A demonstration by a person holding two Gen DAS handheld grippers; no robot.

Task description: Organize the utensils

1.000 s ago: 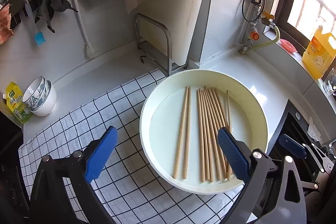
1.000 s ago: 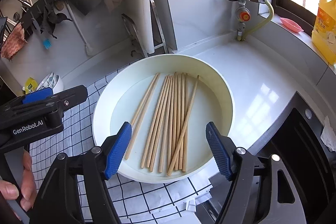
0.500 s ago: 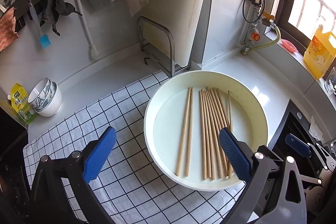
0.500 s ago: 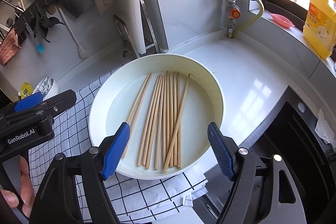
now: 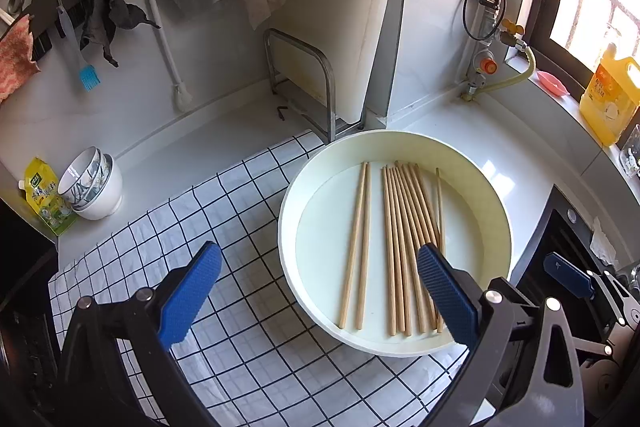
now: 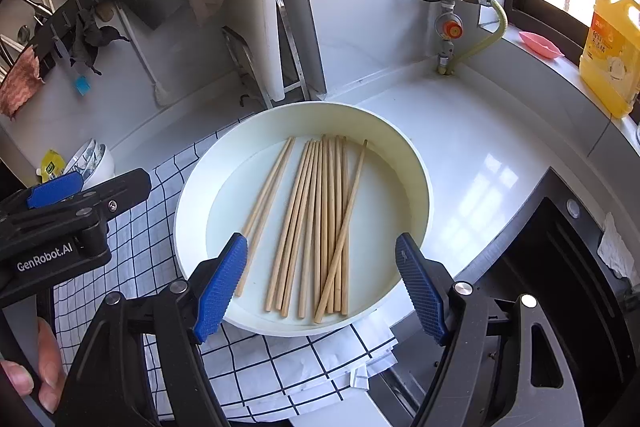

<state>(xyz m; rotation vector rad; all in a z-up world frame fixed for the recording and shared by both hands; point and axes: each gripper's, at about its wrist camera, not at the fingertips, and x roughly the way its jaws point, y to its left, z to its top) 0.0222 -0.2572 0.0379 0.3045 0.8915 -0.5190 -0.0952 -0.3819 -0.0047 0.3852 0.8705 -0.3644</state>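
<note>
Several wooden chopsticks (image 5: 404, 247) lie in a round cream tray (image 5: 476, 183) on the checked cloth. Two lie apart at the left (image 5: 358, 247), the others bunched together. They also show in the right wrist view (image 6: 320, 223), inside the tray (image 6: 416, 171). My left gripper (image 5: 320, 293) is open and empty, above the tray's near left edge. My right gripper (image 6: 322, 285) is open and empty, above the tray's near edge over the chopstick ends. The left gripper's body (image 6: 60, 219) shows at the left of the right wrist view.
A white checked cloth (image 5: 224, 211) covers the counter. Stacked bowls (image 5: 94, 183) and a yellow packet (image 5: 42, 195) stand at the left. A metal rack with a cutting board (image 5: 304, 67) is behind the tray. A black stove (image 6: 560, 267) lies at the right, a yellow bottle (image 6: 612, 55) on the sill.
Both grippers have pulled back and up a little from the tray, so it looks smaller. Both stay open. The chopsticks have not moved.
</note>
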